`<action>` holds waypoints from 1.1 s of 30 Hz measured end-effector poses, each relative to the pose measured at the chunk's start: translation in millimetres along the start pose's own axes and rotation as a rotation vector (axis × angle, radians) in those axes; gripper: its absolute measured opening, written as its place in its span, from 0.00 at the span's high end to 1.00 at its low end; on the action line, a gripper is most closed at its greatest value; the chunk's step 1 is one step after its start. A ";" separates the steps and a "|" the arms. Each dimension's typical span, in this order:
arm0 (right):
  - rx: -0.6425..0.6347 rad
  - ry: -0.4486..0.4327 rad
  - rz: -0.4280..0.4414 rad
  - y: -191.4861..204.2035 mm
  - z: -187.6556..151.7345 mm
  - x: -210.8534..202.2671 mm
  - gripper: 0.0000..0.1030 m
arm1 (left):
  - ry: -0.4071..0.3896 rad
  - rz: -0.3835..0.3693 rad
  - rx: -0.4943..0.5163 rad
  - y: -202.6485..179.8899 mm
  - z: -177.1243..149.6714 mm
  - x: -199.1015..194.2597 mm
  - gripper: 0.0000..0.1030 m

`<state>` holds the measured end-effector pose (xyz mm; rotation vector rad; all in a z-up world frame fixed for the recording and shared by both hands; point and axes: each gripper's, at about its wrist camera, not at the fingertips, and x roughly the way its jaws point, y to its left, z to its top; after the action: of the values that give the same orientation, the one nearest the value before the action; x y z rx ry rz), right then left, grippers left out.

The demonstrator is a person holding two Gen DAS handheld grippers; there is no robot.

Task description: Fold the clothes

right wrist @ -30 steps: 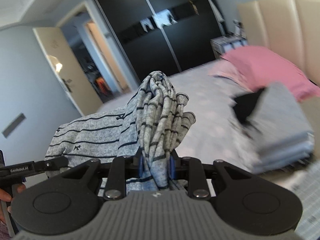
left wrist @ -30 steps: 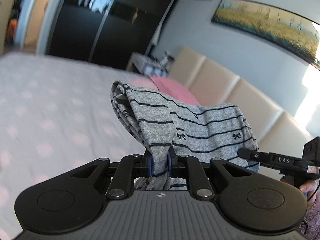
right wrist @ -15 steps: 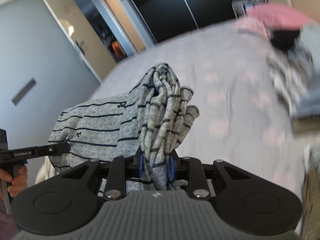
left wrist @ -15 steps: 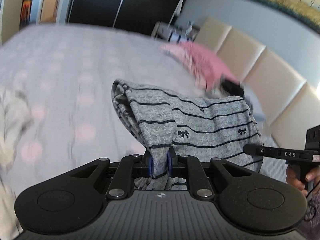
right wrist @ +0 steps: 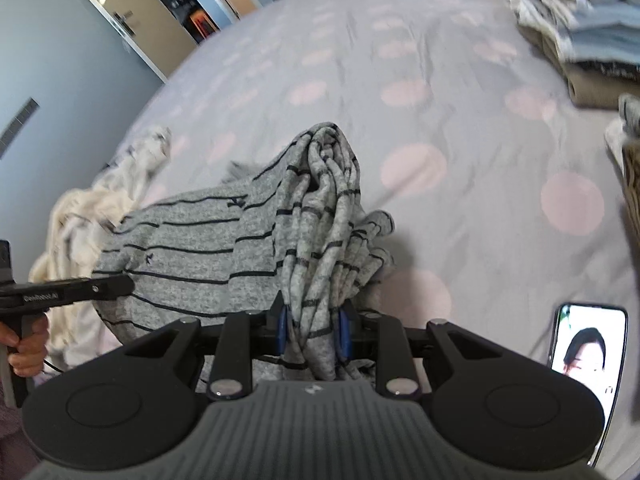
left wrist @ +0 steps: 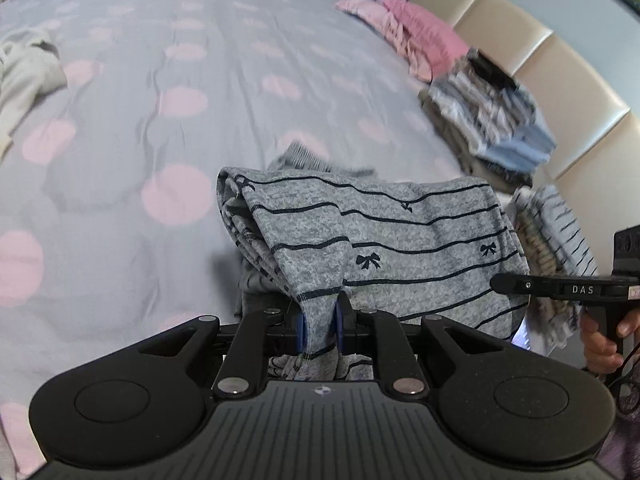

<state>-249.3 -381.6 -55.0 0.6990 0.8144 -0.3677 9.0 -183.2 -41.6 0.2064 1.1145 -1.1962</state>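
The grey garment (left wrist: 404,240) is a heathered knit crossed by thin dark stripes and dotted with small dark bows. It hangs stretched between two grips above the bed (left wrist: 168,92), one end flat and smooth, the other bunched into a thick rope of folds (right wrist: 324,216). A loose part of it trails down toward the bedcover, which is pale grey with pink dots.

Two hand-held grippers are in view. The left hand-held gripper (left wrist: 319,330) pinches a thin edge of the garment between its blue pads. The right hand-held gripper (right wrist: 312,334) clamps the bunched end, its blue pads set wider around the thicker wad.

Measured from the garment: one stack of folded clothes (left wrist: 492,108) sits beyond it toward the padded headboard (left wrist: 560,64), with one pink pillow (left wrist: 412,36) further along the same side. A second, smaller striped pile (left wrist: 552,232) lies just beside the garment's right end. One crumpled cream garment (right wrist: 100,208) lies off its left end. One phone (right wrist: 584,364), screen lit, rests on the bed near the right hand-held gripper.
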 end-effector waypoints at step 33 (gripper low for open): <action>0.194 -0.119 0.113 -32.4 38.0 9.4 0.85 | -0.192 -0.086 -0.083 29.0 28.7 10.6 0.91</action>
<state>-240.8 -431.6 -57.6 0.8918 0.6283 -0.3857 48.5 -196.6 -47.4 -0.0204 1.0098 -1.2163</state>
